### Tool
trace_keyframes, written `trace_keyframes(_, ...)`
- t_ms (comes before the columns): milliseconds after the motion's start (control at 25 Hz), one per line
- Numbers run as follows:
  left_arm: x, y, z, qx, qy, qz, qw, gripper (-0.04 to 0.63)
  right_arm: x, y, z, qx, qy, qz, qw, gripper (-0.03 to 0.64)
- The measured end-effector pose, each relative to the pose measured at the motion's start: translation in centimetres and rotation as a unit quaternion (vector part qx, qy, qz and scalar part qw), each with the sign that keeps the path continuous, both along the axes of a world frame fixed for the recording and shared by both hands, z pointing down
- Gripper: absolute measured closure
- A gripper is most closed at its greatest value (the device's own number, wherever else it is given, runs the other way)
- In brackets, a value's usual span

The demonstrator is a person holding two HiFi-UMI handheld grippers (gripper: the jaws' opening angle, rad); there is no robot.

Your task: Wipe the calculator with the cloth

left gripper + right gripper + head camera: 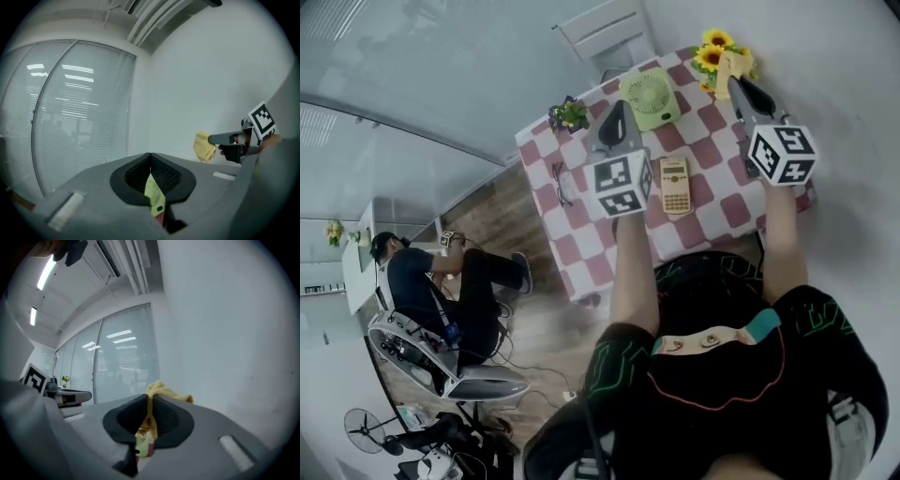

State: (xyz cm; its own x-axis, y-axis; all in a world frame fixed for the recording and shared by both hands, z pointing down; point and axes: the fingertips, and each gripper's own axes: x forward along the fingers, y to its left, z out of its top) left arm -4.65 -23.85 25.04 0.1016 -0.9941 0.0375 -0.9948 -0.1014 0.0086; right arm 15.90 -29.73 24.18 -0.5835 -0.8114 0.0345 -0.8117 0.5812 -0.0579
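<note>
Currently held: soft cloth (161, 392), pinched by right gripper (150, 401)
Left gripper (150, 157): closed, seemingly empty
Calculator (675, 186): light, rigid; steady edges

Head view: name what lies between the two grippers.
The calculator lies on the checked tablecloth between the left gripper and right gripper, as the head view shows.

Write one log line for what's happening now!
left gripper: shut, empty | right gripper: shut on cloth | calculator: flat on table, untouched | wiping: not started
</note>
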Motion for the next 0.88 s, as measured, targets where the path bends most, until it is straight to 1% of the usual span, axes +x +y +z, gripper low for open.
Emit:
trace_keyframes(120, -0.1, -0.3, -0.8, 0.018, -0.007, -0.012, 0.9997, 0.584, -0.5, 0.2, -0.2, 0.018, 0.019, -0.02, 0.999, 0.58)
trace_keyframes(240, -0.2, -0.7, -1.5, 0.028, -0.012, -0.022, 0.9993, 0.584, -0.2, -0.3, -0.5, 0.024, 0.026, -0.014, 0.999, 0.58)
trace_keyframes(520, -0.6, -1.5, -1.9, 0.033, -0.022, -0.036, 0.9986, 0.584, 0.5, -1.7, -0.6, 0.031, 0.026, -0.001, 0.999, 0.58)
trace_keyframes(880, -0.9, -1.4, -2.4, 0.039, -0.026, -0.045, 0.9979, 0.584, 0.7, -1.9, -1.2, 0.048, 0.03, 0.004, 0.998, 0.58)
